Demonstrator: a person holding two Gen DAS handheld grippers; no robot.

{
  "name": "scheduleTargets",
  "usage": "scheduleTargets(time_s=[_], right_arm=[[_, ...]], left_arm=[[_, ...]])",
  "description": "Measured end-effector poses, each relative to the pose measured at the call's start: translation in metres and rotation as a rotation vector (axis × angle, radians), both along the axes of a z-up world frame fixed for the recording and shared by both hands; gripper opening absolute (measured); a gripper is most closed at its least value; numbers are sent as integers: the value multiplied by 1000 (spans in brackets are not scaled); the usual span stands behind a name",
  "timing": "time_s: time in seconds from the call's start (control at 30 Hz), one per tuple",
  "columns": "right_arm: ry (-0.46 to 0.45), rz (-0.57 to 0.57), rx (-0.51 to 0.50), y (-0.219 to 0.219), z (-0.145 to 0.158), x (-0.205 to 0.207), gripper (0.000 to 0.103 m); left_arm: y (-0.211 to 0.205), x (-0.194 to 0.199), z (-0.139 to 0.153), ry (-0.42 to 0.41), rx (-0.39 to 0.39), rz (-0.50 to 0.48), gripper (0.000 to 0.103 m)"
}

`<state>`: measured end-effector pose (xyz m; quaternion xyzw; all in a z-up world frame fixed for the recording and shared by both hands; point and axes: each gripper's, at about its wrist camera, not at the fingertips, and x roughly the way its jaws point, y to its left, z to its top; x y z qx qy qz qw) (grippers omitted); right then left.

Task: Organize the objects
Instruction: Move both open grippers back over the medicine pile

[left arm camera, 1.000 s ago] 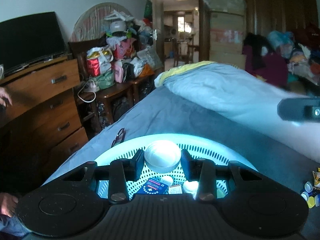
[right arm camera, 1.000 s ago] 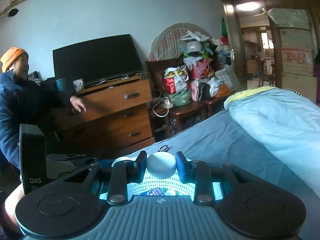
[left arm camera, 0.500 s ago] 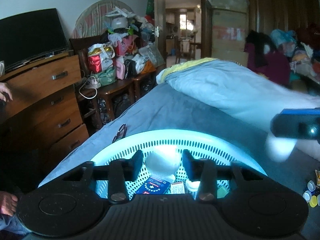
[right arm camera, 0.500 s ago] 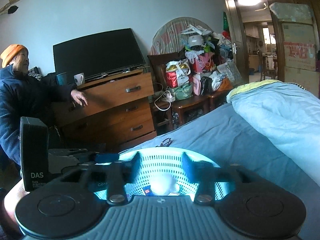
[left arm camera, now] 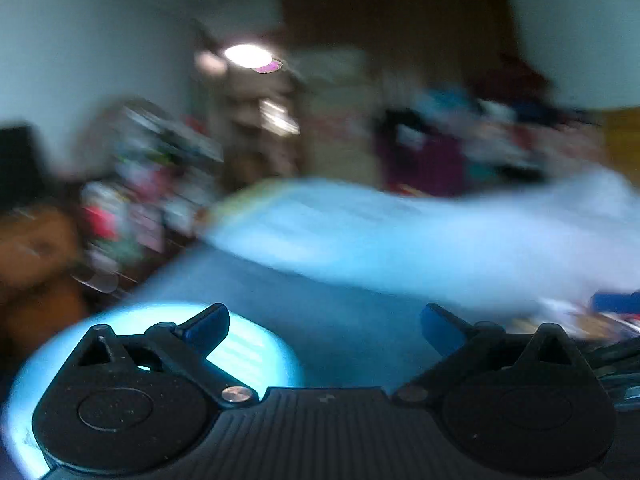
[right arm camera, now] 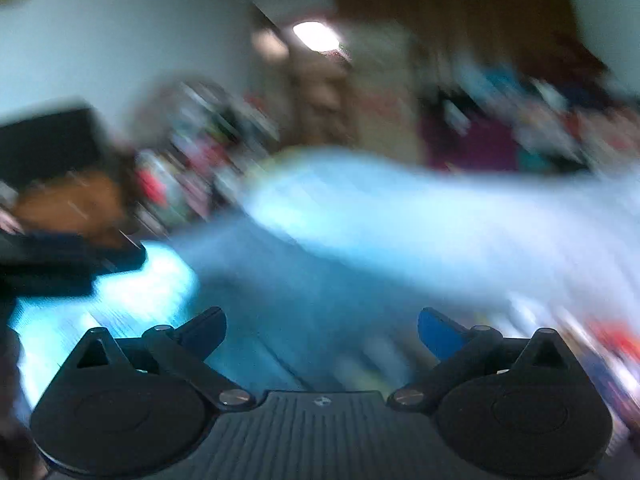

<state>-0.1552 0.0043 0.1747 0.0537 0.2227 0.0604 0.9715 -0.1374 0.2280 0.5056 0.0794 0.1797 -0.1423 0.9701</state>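
Both views are heavily blurred, and no writing can be read. The left gripper and right gripper are spread wide and empty. The pale basket is seen near left on the bed.

Place: a lived-in home bedroom, both views heavily blurred.
Bed: blue sheet under a rumpled pale-blue quilt fills the foreground.
Furniture: a wooden dresser with a dark screen above it.
Clutter: heaped bags and clothes along the wall.
Lighting: a ceiling lamp glows beyond.
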Motion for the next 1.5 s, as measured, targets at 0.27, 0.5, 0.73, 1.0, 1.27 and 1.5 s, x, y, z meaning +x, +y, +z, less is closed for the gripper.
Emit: scheduleTargets(time_s=[0.27, 0.5, 0.73, 1.0, 1.27, 1.5], right_arm=[[386, -200, 61, -81, -120, -14, 103], [405, -274, -68, -51, -142, -9, 103], [383, -303, -47, -57, -137, -5, 103], [390, -316, -41, -58, -138, -1, 103], [394, -330, -20, -61, -138, 1, 103], [400, -332, -12, -62, -137, 2, 103]], left_arm=[[-81, 62, -166, 552, 110, 63, 103], [-85, 76, -176, 602, 98, 109, 103], [-83, 84, -178, 630, 110, 110, 103], [-82, 81, -178, 616, 116, 119, 103], [-82, 83, -177, 611, 116, 115, 103], [-82, 83, -178, 611, 119, 116, 103]])
